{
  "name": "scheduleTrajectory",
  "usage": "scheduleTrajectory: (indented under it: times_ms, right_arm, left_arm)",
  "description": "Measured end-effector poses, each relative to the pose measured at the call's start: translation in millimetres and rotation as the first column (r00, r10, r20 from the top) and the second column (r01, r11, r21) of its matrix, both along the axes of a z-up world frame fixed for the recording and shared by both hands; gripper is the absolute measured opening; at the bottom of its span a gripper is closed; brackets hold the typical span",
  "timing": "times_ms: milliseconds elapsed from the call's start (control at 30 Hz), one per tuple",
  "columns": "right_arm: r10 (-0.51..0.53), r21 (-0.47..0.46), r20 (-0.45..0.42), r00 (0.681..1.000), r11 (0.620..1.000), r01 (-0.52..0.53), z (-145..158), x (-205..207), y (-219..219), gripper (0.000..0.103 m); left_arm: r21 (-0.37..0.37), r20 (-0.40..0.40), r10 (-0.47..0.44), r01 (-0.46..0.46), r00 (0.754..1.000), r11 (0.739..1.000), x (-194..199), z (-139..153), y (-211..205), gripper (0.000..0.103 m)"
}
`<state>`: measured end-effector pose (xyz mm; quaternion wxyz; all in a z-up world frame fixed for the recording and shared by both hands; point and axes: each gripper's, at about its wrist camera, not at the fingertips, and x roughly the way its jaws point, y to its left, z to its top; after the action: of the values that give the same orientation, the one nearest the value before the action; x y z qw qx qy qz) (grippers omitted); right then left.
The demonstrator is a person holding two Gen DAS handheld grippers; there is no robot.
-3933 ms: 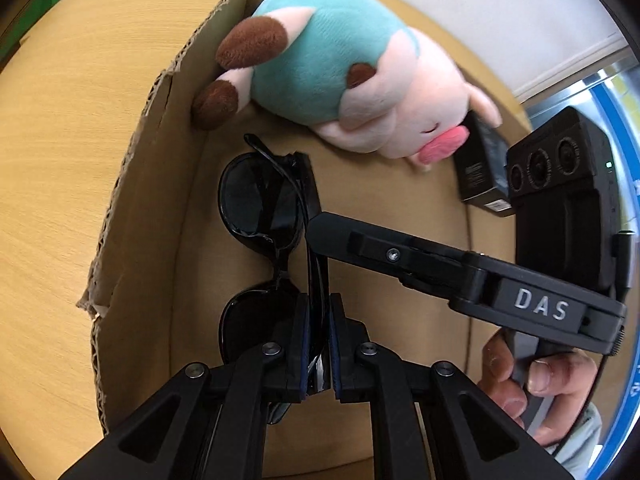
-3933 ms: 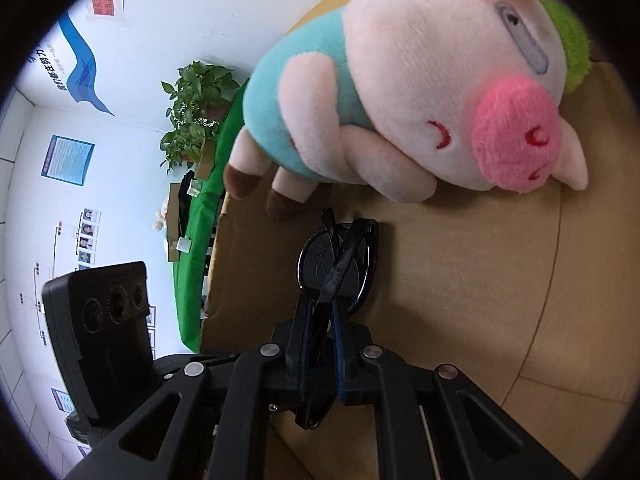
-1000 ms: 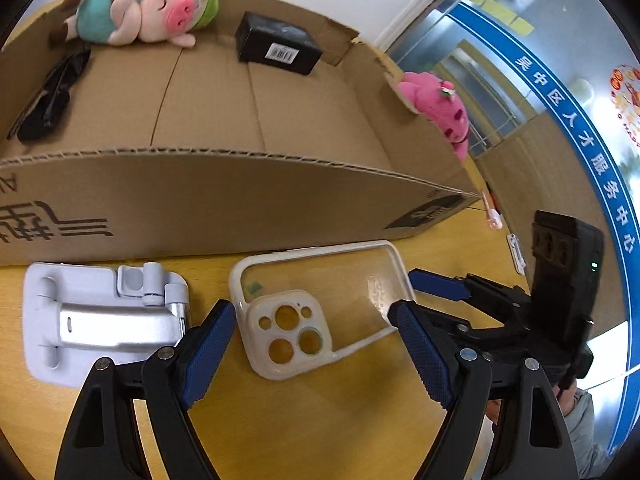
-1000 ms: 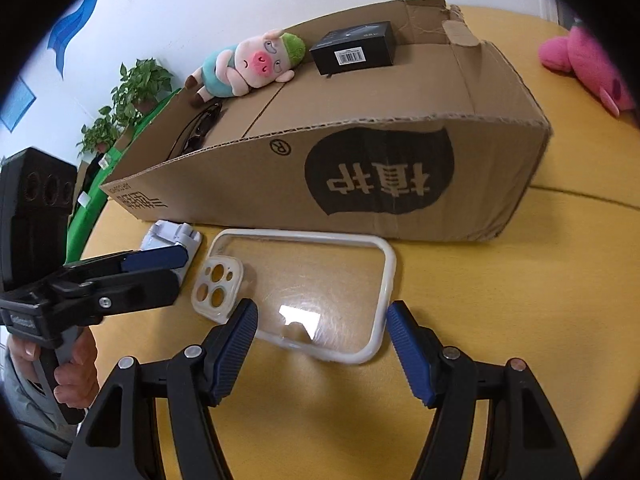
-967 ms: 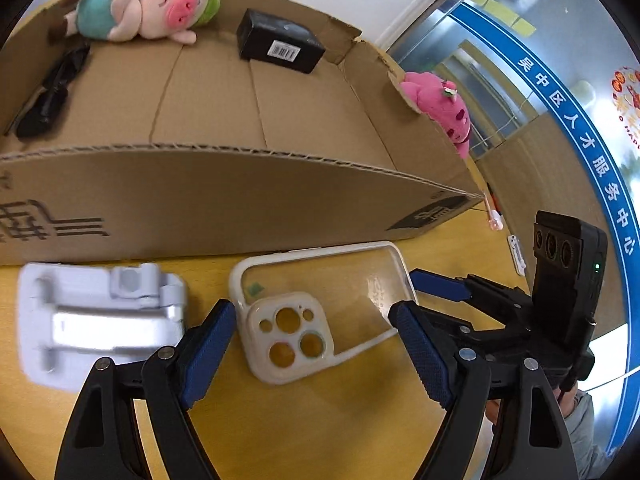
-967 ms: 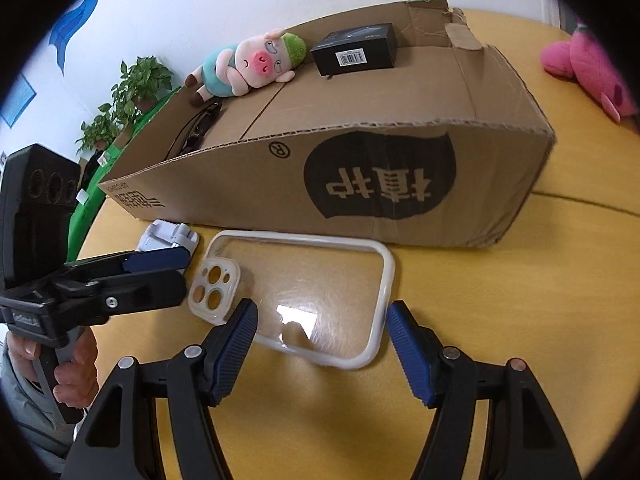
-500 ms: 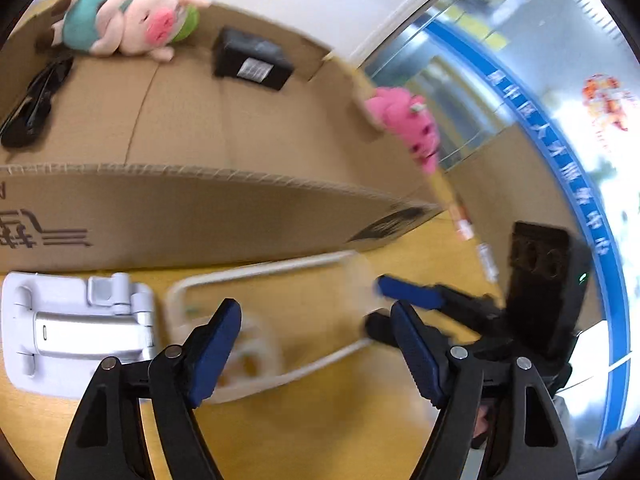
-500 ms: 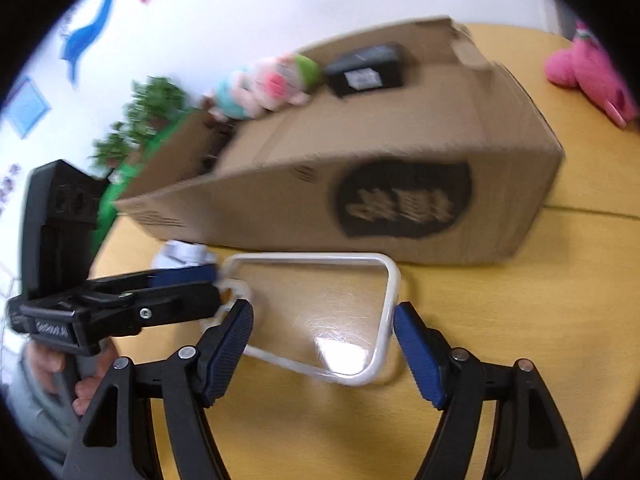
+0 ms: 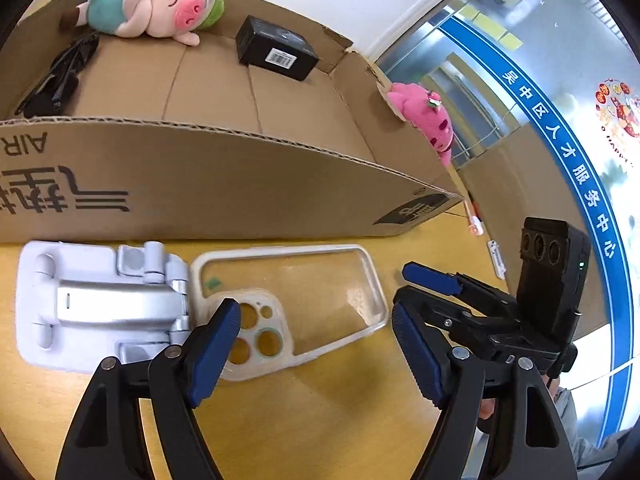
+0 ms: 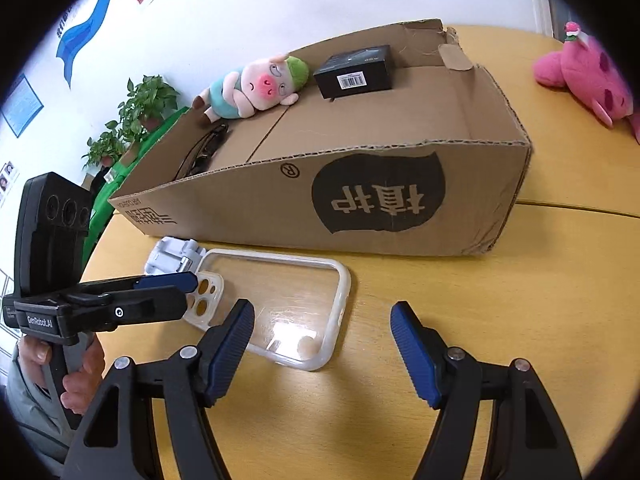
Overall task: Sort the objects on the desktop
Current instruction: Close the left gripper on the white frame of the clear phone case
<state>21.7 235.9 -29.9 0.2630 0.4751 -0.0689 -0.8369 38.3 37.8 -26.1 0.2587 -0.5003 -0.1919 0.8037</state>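
Note:
A clear phone case with a white rim lies flat on the yellow table, just in front of the cardboard box. My left gripper hangs open over the case's camera-hole end, nothing pressed between its blue pads. In the right wrist view the same case lies ahead of my open right gripper, whose left finger overlaps the case's near edge. Each gripper shows in the other's view: left gripper, right gripper. A grey phone stand touches the case's left end.
The box holds a pig plush, black sunglasses and a small black carton. A pink plush lies on the table right of the box. Small items sit by the box corner. A hand holds the left gripper.
Some seconds ago both grippers were shut on the sunglasses inside the box; now the sunglasses lie there and both grippers stand open by the phone case. Over the last second, only slight shifts.

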Motion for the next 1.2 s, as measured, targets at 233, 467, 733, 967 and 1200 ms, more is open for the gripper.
scheduleTrajectory:
  times_ms: [233, 467, 733, 967, 1200]
  right_arm:
    - [0.049, 0.038, -0.003, 0.999, 0.998, -0.048, -6, 0, -20, 0.071]
    - [0.03, 0.023, 0.016, 0.999, 0.999, -0.031, -7, -4, -15, 0.071]
    - [0.017, -0.054, 0.059, 0.998, 0.998, -0.014, -15, -11, -20, 0.073]
    - [0.026, -0.116, -0.038, 0.999, 0.993, -0.03, 8, 2, -14, 0.073]
    - [0.09, -0.188, -0.149, 0.985, 0.975, -0.118, 36, 29, -10, 0.073]
  left_arm:
    - [-0.028, -0.024, 0.005, -0.006, 1.0, 1.0, 0, 1, -16, 0.081]
    - [-0.05, -0.011, 0.048, -0.049, 0.999, 0.998, -8, 0, -32, 0.082]
    - [-0.05, 0.036, 0.012, -0.01, 0.999, 0.999, -23, -9, -10, 0.081]
    - [0.022, -0.104, 0.047, -0.045, 0.994, 0.999, -5, 27, -26, 0.081]
    - [0.057, -0.162, -0.006, 0.015, 0.987, 0.998, 19, 43, -31, 0.081]
